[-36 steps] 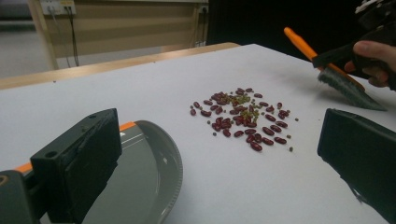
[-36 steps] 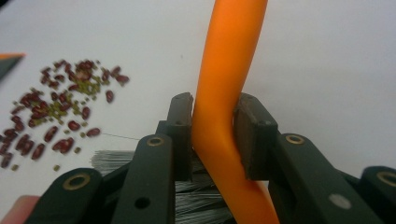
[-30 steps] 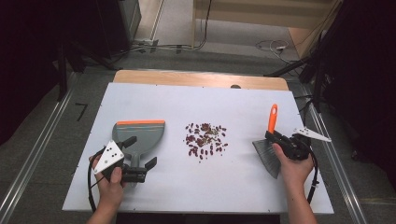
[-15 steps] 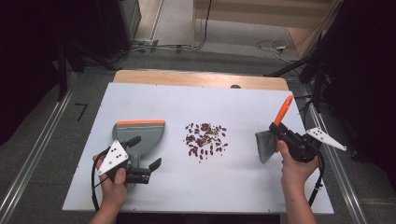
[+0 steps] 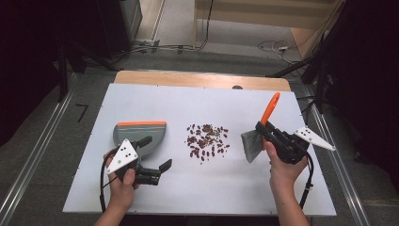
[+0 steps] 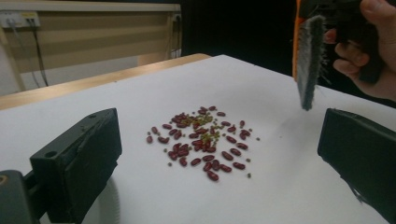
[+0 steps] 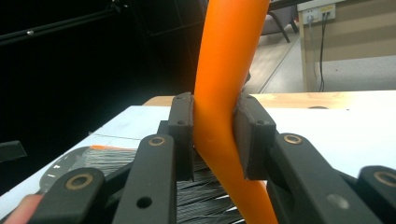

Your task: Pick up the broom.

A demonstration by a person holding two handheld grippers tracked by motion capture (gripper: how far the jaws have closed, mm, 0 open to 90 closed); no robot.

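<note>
A pile of red-brown beans (image 5: pixel 207 140) lies mid-table on the white board (image 5: pixel 197 99). A brush with an orange handle (image 5: pixel 270 109) and grey bristles (image 5: pixel 251 145) hangs tilted just right of the pile, and my right gripper (image 5: pixel 263 129) is shut on its handle. Seen from the right gripper, both pads clamp the orange handle (image 7: pixel 224 93) at my right gripper (image 7: pixel 217 135). A grey dustpan (image 5: pixel 141 134) with an orange lip lies left of the beans. My left gripper (image 5: pixel 155 152) stands open at the dustpan's near edge, facing the beans (image 6: pixel 201 135), with the bristles (image 6: pixel 308 56) beyond.
The board's wooden back edge (image 5: pixel 202 80) runs behind the beans. Metal rails (image 5: pixel 28 165) flank the table on both sides. Cables trail from both grippers toward the front edge. Bare board lies in front of and behind the pile.
The right hand has lifted the brush off the board and tilted it, bristles now nearer the beans. The left gripper has shifted slightly to the right beside the dustpan.
</note>
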